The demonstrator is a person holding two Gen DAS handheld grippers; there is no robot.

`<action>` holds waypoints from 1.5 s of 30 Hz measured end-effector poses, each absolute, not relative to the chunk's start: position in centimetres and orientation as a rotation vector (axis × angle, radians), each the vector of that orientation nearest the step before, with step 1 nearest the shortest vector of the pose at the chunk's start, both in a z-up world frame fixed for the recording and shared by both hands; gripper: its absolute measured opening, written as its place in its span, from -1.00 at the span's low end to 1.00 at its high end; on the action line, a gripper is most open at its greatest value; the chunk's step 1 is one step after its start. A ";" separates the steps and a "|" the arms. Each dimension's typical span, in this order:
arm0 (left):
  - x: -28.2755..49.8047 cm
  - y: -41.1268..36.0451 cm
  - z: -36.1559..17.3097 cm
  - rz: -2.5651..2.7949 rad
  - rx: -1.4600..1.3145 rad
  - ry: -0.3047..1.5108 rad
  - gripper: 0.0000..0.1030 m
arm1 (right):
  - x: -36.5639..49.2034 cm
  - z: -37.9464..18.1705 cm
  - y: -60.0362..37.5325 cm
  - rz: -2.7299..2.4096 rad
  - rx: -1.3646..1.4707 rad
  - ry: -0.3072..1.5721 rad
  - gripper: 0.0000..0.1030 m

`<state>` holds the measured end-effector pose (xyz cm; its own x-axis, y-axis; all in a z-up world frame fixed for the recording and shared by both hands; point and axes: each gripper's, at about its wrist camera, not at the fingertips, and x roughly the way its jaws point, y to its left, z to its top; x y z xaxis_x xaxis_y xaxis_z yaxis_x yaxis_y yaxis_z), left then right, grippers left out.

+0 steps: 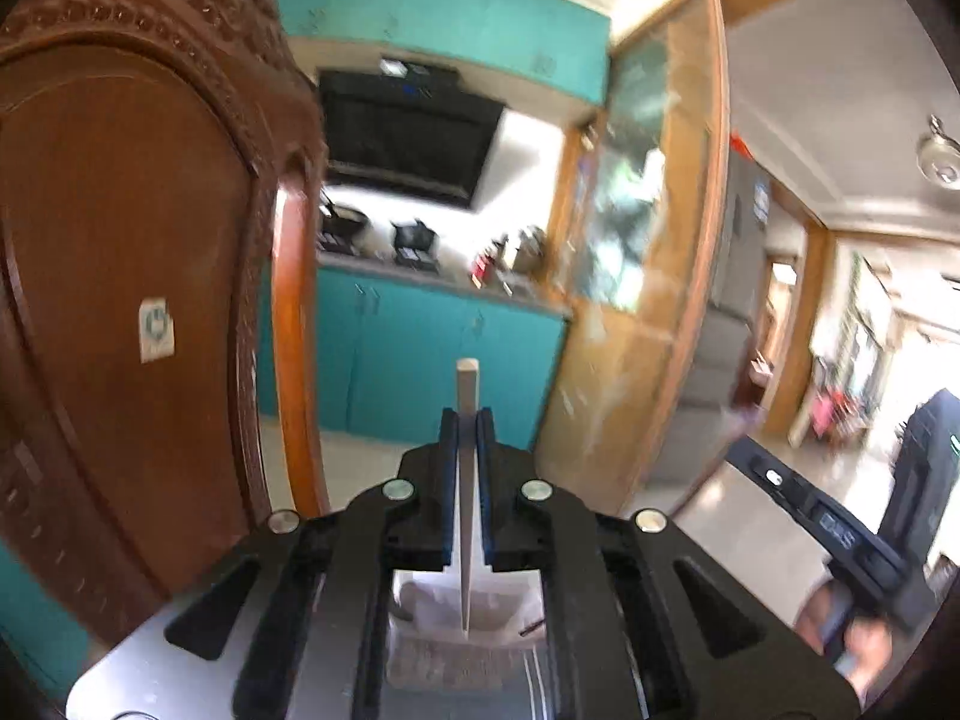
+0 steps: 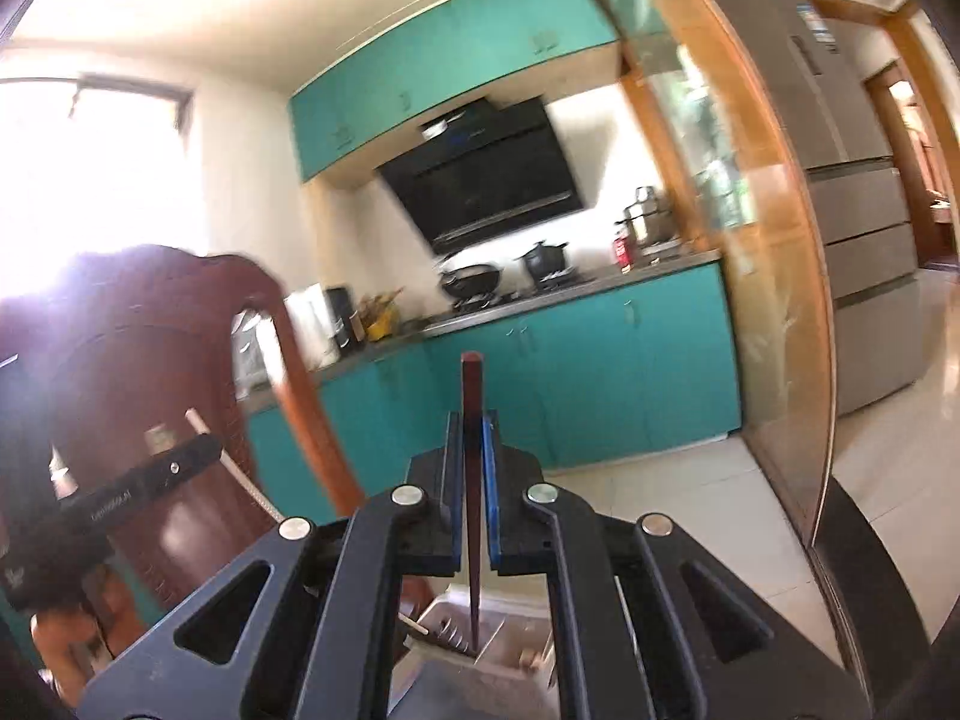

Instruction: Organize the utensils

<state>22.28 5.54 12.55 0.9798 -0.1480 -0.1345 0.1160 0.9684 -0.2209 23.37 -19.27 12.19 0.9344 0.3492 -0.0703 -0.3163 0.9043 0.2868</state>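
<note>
The left gripper [image 1: 467,420] clamps a pale chopstick [image 1: 466,384], the right gripper [image 2: 471,423] a dark red chopstick [image 2: 471,384], above a clear plastic container [image 2: 510,618] holding utensils.

The left tongs [image 1: 467,420] clamp a pale chopstick [image 1: 465,384], pointing toward teal cabinets [image 1: 420,354] beside a carved wooden chair [image 1: 120,240].

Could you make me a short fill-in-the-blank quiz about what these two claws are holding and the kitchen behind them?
1. The left claw is shut on a pale ____.
2. The chopstick in the right claw is dark ____ in colour.
3. The kitchen cabinets are painted ____.
4. A black pot sits on the ____.

Missing words: chopstick; red-brown; teal; stove
</note>
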 end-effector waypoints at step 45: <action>4.6 0.3 3.6 -0.026 0.060 0.265 0.93 | 0.8 2.5 -18.0 0.059 -0.086 0.160 0.94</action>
